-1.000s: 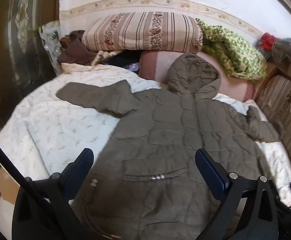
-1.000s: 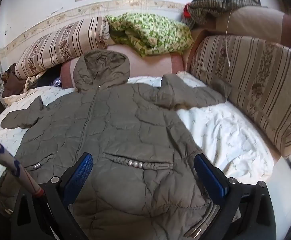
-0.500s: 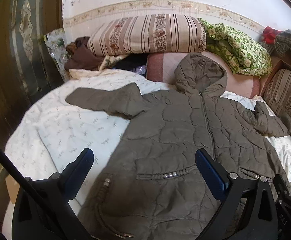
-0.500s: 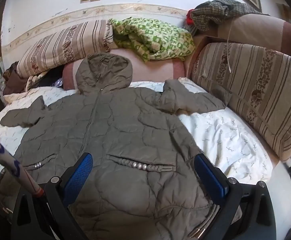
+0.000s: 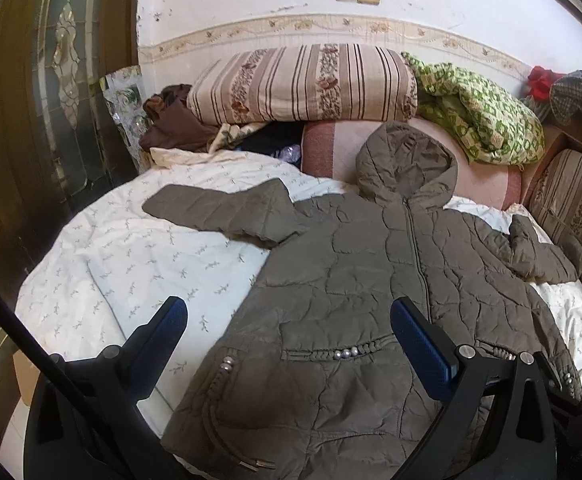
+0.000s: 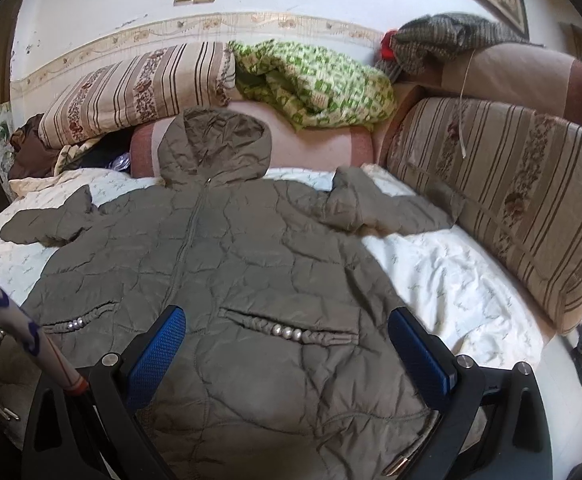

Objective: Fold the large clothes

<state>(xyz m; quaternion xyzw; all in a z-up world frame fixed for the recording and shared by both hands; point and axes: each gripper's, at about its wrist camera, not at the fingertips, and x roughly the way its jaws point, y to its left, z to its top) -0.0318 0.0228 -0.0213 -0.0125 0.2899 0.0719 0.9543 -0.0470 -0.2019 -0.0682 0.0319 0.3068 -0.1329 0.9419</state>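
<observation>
An olive-brown quilted hooded jacket (image 5: 351, 280) lies front up and spread flat on a white patterned bed sheet (image 5: 131, 264), zipper closed, both sleeves out to the sides, hood toward the pillows. It also shows in the right wrist view (image 6: 227, 264). My left gripper (image 5: 287, 332) is open and empty above the jacket's lower left part. My right gripper (image 6: 287, 332) is open and empty above the jacket's lower right pocket (image 6: 287, 332). Neither touches the cloth.
A striped pillow (image 5: 303, 80) and a pink bolster (image 5: 331, 148) lie at the bed's head, with a green blanket (image 5: 483, 112). A striped cushion (image 6: 511, 192) lines the bed's right side. A dark wooden door (image 5: 31, 120) stands left. A striped stick (image 6: 19, 328) crosses the right view.
Both grippers have pulled back and risen a little, so more of the jacket and bed shows. The left view has swung left. The jacket has not moved.
</observation>
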